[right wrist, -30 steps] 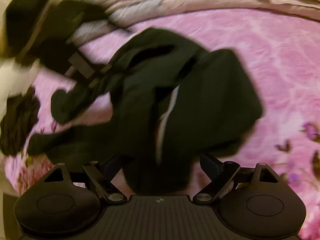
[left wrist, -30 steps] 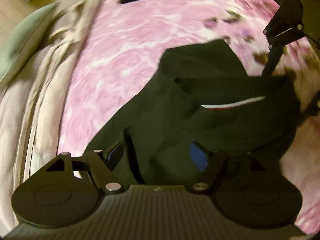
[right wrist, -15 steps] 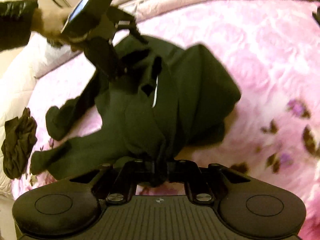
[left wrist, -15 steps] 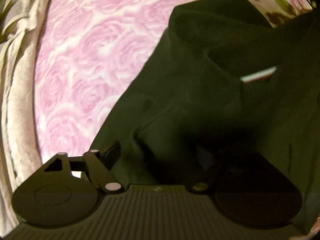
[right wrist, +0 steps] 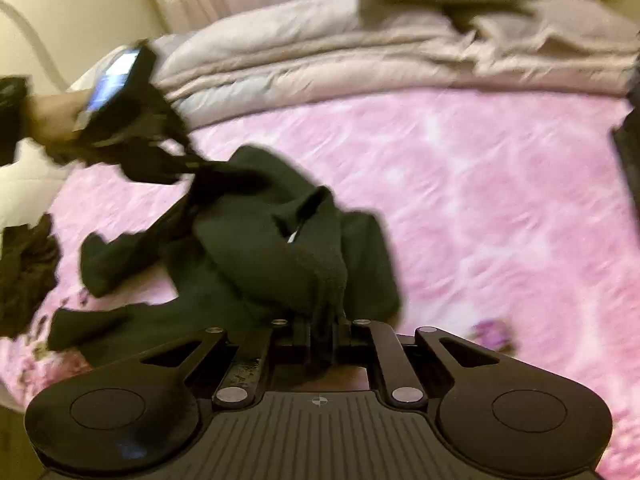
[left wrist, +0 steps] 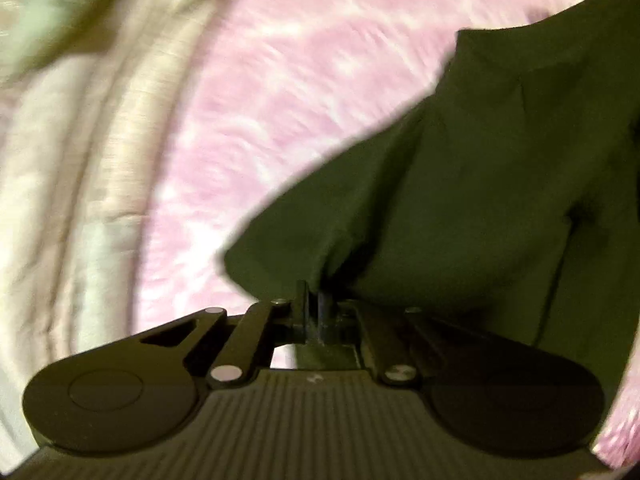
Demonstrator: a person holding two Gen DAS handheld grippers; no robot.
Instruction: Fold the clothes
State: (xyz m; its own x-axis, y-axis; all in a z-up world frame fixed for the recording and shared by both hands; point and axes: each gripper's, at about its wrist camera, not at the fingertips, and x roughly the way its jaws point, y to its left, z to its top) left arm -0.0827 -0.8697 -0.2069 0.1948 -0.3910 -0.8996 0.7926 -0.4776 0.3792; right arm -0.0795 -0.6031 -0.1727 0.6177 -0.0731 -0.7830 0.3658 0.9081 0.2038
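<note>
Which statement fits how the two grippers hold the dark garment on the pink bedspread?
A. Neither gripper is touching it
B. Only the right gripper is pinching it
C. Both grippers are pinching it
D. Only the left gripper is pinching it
C: the left gripper is shut on a fold of the dark garment, and the right gripper is shut on another bunch of the same cloth.

The right gripper pinches a bunched fold of the dark green garment, which lies rumpled on the pink floral bedspread. Far left, the left gripper grips another part.
</note>
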